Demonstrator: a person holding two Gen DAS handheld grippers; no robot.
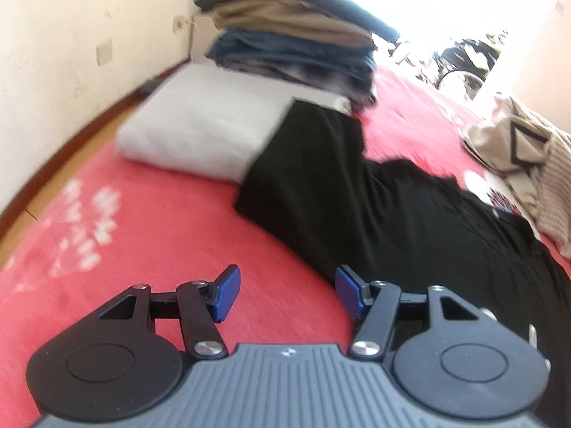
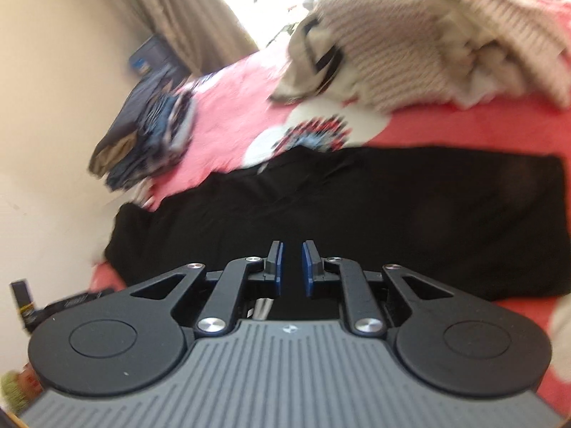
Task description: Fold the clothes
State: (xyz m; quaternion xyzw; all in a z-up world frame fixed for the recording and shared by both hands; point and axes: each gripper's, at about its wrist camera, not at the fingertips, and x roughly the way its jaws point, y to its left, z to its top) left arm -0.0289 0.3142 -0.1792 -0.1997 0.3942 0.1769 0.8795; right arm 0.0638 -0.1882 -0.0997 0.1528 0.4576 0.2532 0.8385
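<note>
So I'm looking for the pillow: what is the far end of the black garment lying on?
The black garment has its far end draped over a white pillow on the red bedspread. The pillow's covered corner is hidden.

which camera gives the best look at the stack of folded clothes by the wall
The left wrist view. There the stack of folded clothes sits upright behind the white pillow, its tan and blue layers distinguishable. In the right wrist view the same stack is smaller, tilted and heavily blurred near the wall.
</note>
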